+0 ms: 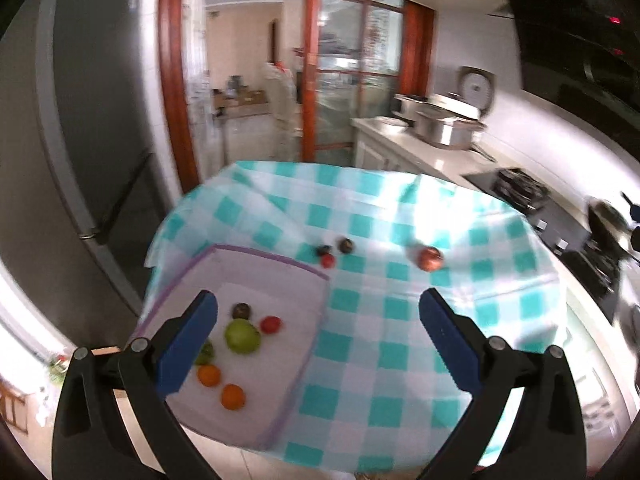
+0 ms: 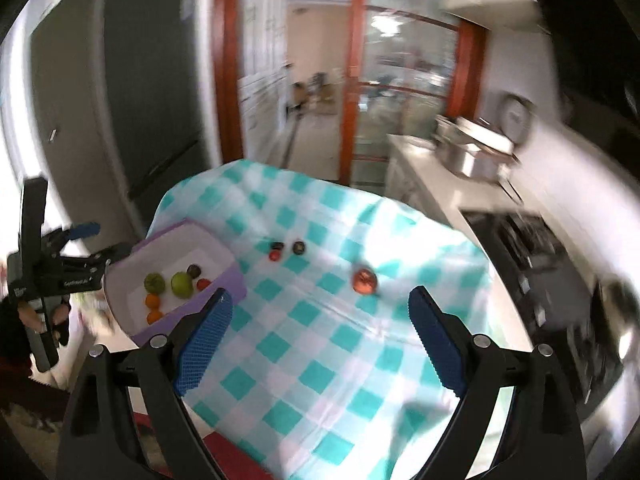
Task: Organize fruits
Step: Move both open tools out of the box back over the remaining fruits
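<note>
left gripper (image 1: 318, 332) jaws wide apart, nothing held, above tray (image 1: 280, 280) near corner. right gripper (image 2: 318, 334) also spread, nothing held, over checked cloth (image 2: 320, 360).

tray sits on cloth's left side. inside: green apple (image 1: 242, 336), tomato (image 1: 271, 324), dark fruit (image 1: 241, 311), two oranges (image 1: 209, 375) (image 1: 233, 397), second green fruit partly behind left finger.

loose on cloth: red apple (image 1: 430, 259) well right of tray; three small fruits (image 1: 328, 254) clustered just beyond tray's far edge.
</note>
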Demonstrator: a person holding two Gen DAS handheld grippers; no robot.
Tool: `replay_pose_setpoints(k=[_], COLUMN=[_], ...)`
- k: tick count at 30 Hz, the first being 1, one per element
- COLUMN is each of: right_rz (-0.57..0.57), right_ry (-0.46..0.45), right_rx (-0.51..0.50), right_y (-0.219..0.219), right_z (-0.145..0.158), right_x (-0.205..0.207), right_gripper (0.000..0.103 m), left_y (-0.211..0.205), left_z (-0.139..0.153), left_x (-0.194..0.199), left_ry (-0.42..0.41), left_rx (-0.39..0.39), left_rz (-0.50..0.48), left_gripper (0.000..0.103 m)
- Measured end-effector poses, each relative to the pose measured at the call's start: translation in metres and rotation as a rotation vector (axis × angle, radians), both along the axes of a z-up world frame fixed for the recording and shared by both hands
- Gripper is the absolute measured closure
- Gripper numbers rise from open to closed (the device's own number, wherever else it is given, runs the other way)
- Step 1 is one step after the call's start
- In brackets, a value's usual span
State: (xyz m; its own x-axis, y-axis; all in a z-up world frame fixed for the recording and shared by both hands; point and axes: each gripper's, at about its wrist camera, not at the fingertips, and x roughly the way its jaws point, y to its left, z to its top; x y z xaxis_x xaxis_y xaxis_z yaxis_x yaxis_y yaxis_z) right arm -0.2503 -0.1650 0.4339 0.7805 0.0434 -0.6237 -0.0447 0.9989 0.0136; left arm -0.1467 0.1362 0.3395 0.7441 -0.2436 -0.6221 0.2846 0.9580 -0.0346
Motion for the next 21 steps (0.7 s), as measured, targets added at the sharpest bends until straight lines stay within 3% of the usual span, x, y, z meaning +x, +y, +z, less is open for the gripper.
replay_pose_setpoints(k=[5, 8, 13, 21], right_rz=[-0.152, -0.223, -0.274, -0.217], right_ry=[0.018, 0.028, 0.048, 0.157], right_rx=[0.135, 0.146, 0.156, 0.087], right_y=[-0.043, -0.053, -0.055, -0.047], right_z=[-0.034, -0.055, -0.077, -0.117], right_x=[-0.050, -0.057, -0.046, 0.000], right_gripper=[0.016, 0.016, 0.016, 0.016], left_y=[-0.001, 0.000, -0.012, -0.052], left_z=[-0.017, -0.034, -0.066, -0.111], left_x=[-0.023, -0.029, -0.020, 0.001], left_ry=[-0.027, 0.008, 0.099, 0.202], left_rx=[0.033, 0.031, 0.061, 0.095], left_rz=[-0.096, -0.132, -0.163, -0.218], left_gripper=[0.002, 0.002, 0.002, 0.002])
